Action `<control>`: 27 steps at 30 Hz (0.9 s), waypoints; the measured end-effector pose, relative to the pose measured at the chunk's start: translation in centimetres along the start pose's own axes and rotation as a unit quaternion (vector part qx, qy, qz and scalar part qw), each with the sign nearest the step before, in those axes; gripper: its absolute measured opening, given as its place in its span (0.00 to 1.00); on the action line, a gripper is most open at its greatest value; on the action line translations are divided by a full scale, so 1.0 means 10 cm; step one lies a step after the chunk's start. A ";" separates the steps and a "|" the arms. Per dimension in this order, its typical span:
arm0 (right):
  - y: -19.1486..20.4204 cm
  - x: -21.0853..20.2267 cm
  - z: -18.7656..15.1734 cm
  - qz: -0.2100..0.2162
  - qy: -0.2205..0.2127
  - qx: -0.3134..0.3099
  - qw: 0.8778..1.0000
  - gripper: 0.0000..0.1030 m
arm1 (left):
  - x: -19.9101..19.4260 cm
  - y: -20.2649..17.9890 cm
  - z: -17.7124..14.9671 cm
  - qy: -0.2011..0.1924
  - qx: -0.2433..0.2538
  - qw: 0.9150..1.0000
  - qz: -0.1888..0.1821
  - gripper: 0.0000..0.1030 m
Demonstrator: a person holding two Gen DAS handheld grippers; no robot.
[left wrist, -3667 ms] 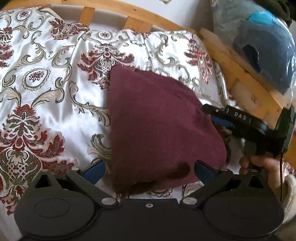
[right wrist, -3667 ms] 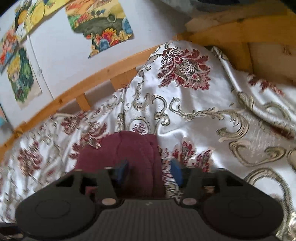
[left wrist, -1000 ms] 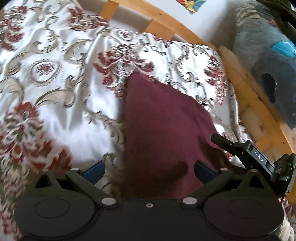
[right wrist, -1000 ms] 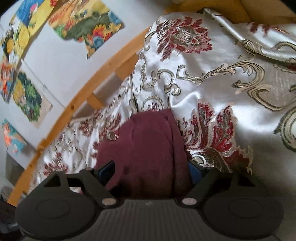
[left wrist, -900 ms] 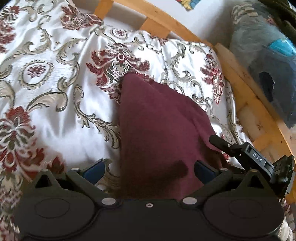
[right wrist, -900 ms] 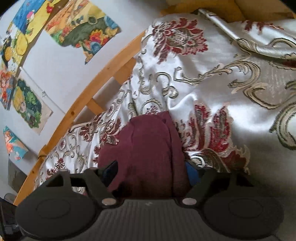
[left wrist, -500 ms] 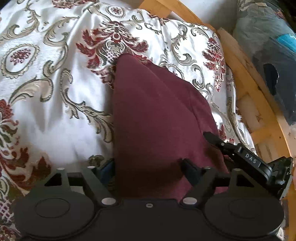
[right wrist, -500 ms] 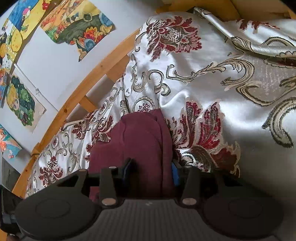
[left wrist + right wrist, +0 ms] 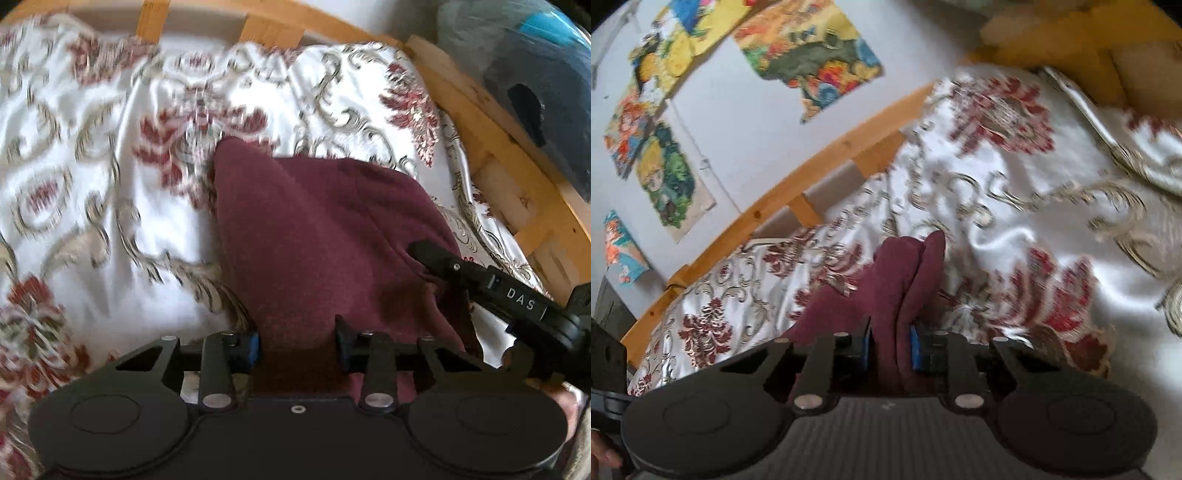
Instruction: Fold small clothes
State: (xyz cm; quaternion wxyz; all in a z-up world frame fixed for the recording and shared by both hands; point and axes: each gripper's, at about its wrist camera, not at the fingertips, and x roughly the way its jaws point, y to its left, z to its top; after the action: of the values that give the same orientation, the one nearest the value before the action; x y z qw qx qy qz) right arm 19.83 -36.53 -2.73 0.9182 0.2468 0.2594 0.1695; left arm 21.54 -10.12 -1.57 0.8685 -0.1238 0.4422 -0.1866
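A maroon garment (image 9: 325,236) lies on a patterned bedspread (image 9: 92,221), its near edge raised off the bed. My left gripper (image 9: 297,343) is closing on that near edge, and the cloth fills the gap between its blue pads. At the right of the left wrist view, a finger (image 9: 443,262) of my right gripper bites into the garment's right edge. In the right wrist view my right gripper (image 9: 890,347) is closing on a bunched fold of the garment (image 9: 897,273), with both pads pressed against it.
A wooden bed frame (image 9: 480,122) runs along the far and right sides of the bed. A grey and blue bag (image 9: 535,74) sits beyond it. Colourful pictures (image 9: 812,48) hang on the wall above the rail (image 9: 775,206). A hand (image 9: 569,406) holds the right gripper.
Both grippers have gone from wide open to closed on the garment's edge. They have risen a little, and the cloth now tents up from the bedspread.
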 end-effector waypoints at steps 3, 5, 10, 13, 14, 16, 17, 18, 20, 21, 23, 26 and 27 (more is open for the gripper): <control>0.26 -0.01 0.01 0.007 -0.015 -0.044 0.999 0.21 | -0.16 -0.02 0.02 -0.025 0.029 0.999 0.018 0.38; 0.47 0.01 0.02 0.013 -0.026 -0.081 0.996 0.21 | -0.28 0.02 0.04 -0.042 0.039 0.998 0.026 0.38; 0.91 0.33 0.11 0.048 -0.039 -0.118 0.991 0.21 | -0.52 0.29 0.17 -0.091 0.049 0.992 0.070 0.38; 1.08 0.68 0.15 0.069 -0.031 -0.104 0.992 0.21 | -0.59 0.53 0.27 -0.106 0.041 0.989 0.098 0.38; 1.12 0.81 0.15 0.074 -0.024 -0.098 0.992 0.21 | -0.60 0.64 0.30 -0.110 0.035 0.988 0.106 0.38; 1.21 1.07 0.14 0.077 -0.013 -0.098 0.992 0.21 | -0.60 0.83 0.34 -0.116 0.025 0.985 0.122 0.38; 1.26 1.18 0.12 0.077 -0.007 -0.103 0.992 0.21 | -0.59 0.92 0.35 -0.118 0.019 0.984 0.132 0.38; 1.31 1.29 0.10 0.076 0.001 -0.109 0.991 0.21 | -0.57 0.99 0.36 -0.118 0.015 0.983 0.140 0.38; 1.37 1.46 0.05 0.068 0.016 -0.118 0.991 0.20 | -0.53 1.13 0.35 -0.112 0.004 0.982 0.155 0.38; 1.38 1.52 0.03 0.064 0.023 -0.122 0.990 0.20 | -0.50 1.18 0.34 -0.108 -0.005 0.982 0.156 0.38; 1.38 1.58 -0.01 0.051 0.028 -0.130 0.990 0.20 | -0.46 1.29 0.31 -0.106 -0.027 0.983 0.147 0.39; 1.31 1.62 -0.04 0.032 0.036 -0.129 0.990 0.20 | -0.41 1.37 0.28 -0.102 -0.040 0.983 0.146 0.41; 1.29 1.63 -0.05 0.026 0.039 -0.128 0.991 0.20 | -0.40 1.37 0.27 -0.100 -0.042 0.983 0.148 0.43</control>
State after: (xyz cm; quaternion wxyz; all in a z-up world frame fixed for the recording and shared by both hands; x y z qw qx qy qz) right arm 30.36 -18.55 -2.53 0.9267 0.1273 0.2648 0.2345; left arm 24.52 4.07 -2.36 0.9205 -0.1116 0.3738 -0.0241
